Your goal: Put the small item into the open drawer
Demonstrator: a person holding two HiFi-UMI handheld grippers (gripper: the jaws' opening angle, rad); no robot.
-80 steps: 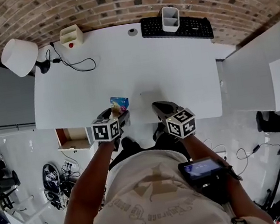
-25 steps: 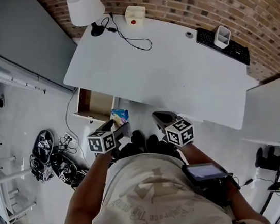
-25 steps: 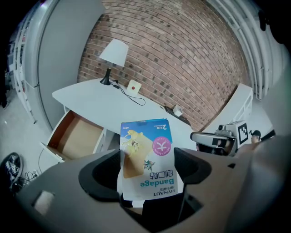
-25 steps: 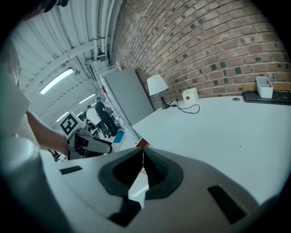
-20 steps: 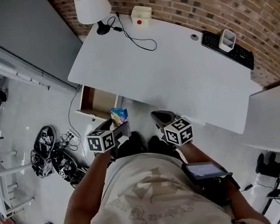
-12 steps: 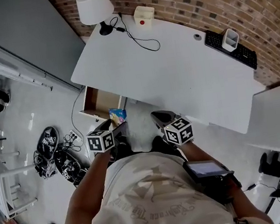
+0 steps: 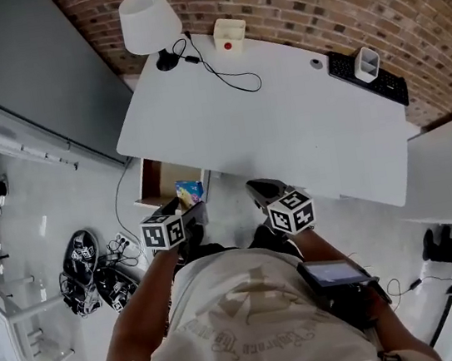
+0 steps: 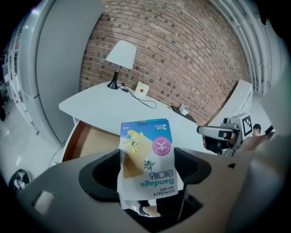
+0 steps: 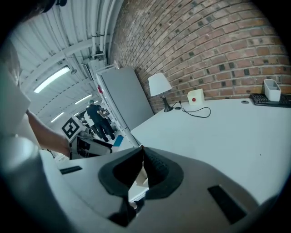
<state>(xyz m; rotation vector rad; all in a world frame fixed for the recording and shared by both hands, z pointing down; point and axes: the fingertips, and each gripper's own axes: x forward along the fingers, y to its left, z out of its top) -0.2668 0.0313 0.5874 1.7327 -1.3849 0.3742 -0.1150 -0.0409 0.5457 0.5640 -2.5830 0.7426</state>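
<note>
My left gripper is shut on a small blue-and-white bandage packet, held upright between the jaws. In the head view the packet hangs just in front of the open wooden drawer under the white desk's left end. From the left gripper view the drawer lies below and to the left of the packet, its brown bottom bare. My right gripper hovers to the right near the desk's front edge; its jaws are shut with nothing between them.
On the desk stand a white lamp, a small cream box with a red button, a trailing black cable, a keyboard and a white cup. Shoes and cables lie on the floor at left. A grey panel stands left.
I have stepped back and to the left from the desk's front. The left gripper carried the packet off the desk top down toward the open drawer. The right gripper stayed shut.
</note>
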